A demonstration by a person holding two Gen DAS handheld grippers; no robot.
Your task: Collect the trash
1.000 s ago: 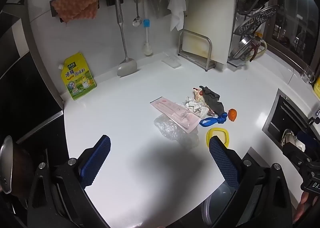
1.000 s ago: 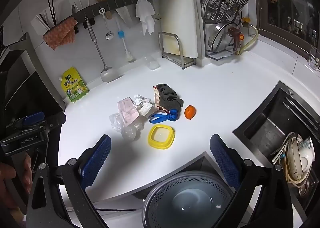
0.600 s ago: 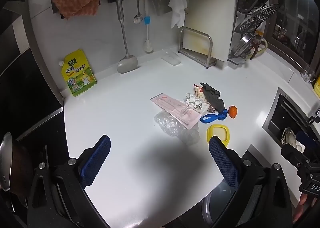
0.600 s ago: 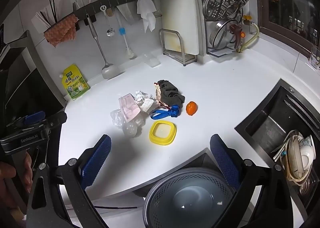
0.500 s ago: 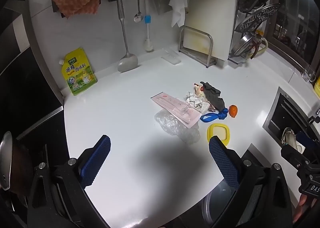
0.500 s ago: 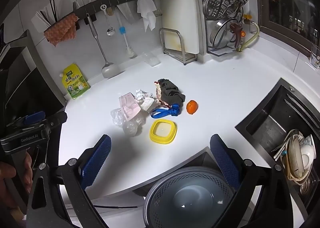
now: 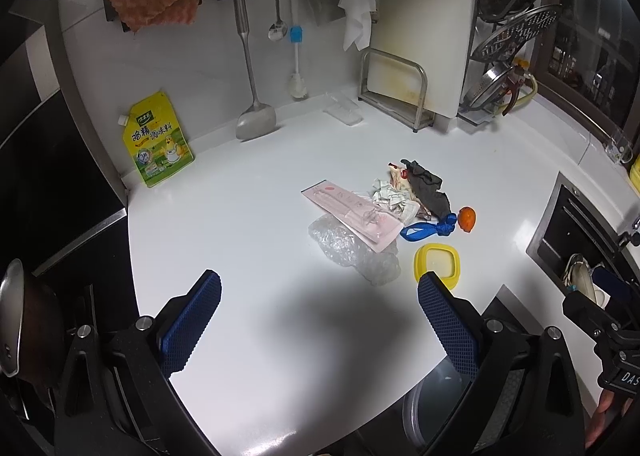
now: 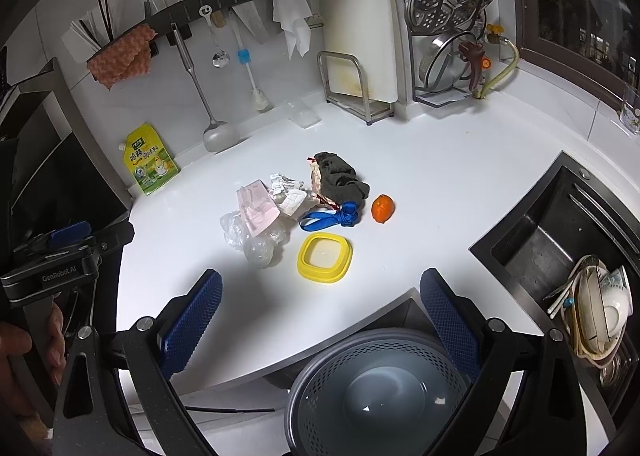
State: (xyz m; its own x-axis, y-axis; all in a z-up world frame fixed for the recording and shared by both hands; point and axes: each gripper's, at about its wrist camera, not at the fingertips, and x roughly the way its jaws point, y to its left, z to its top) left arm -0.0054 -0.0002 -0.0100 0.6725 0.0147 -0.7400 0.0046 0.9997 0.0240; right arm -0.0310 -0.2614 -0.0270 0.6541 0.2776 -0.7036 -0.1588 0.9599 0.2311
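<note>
Both cameras have drawn back a little from the pile over the last second, so the litter now sits slightly smaller and nearer the frame centre in each view, while none of the pieces has shifted against the others. On the white counter [image 8: 460, 192] the trash is all still lying loose: a pink package [image 8: 256, 206] over crumpled clear plastic [image 8: 256, 246], crumpled paper [image 8: 288, 192], a dark rag [image 8: 340, 180], a blue ribbon [image 8: 332, 218], an orange fruit piece [image 8: 383, 208] just beside it, and a yellow lid [image 8: 325, 258] nearest the counter's front edge. At bottom centre of the right view the grey bin [image 8: 376, 392] stands below the counter edge and looks empty. The left gripper [image 7: 320, 320] and right gripper [image 8: 320, 320] both hover with fingers spread wide, holding nothing. Judging by this, collection has not begun: every piece remains to be picked up and dropped in the bin.
</note>
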